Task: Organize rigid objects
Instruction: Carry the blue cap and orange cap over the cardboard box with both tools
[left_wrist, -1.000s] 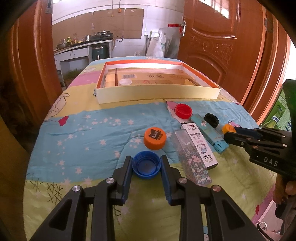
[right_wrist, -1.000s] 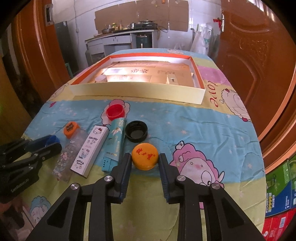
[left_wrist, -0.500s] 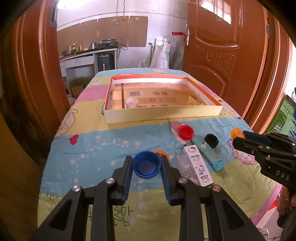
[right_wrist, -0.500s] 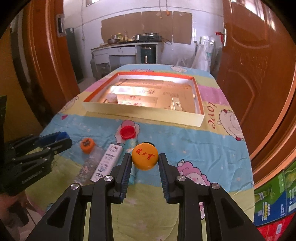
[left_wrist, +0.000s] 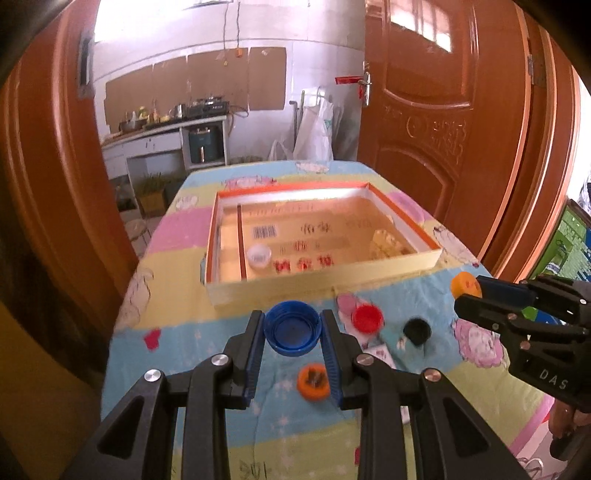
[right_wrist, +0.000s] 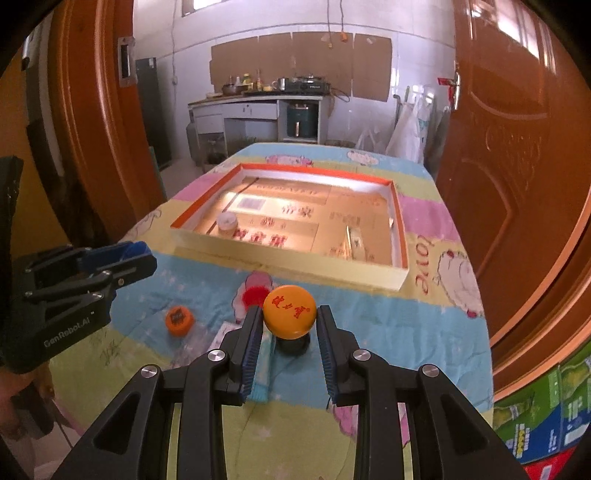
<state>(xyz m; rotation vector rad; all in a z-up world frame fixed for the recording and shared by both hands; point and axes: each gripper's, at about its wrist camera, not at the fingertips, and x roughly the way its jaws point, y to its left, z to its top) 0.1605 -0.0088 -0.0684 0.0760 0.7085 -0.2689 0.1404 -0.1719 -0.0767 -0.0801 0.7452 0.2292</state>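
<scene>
My left gripper (left_wrist: 292, 332) is shut on a blue bottle cap (left_wrist: 291, 326) and holds it high above the table, in front of the near wall of the orange-rimmed shallow box (left_wrist: 321, 286). My right gripper (right_wrist: 290, 319) is shut on a yellow-orange cap with red writing (right_wrist: 290, 310), also lifted above the table. A white cap (left_wrist: 258, 255) lies inside the box at its left. On the cloth lie a red cap (left_wrist: 366, 318), a black cap (left_wrist: 416, 331) and an orange cap (left_wrist: 313, 380).
The table has a cartoon-print cloth (left_wrist: 177, 332). Slim boxes and a clear tube lie near the loose caps, mostly hidden behind the fingers. Wooden doors stand left and right. A small packet (right_wrist: 356, 242) lies in the box's right part.
Both grippers have risen well above the table with their caps and moved toward the box. The loose caps now lie far below.
</scene>
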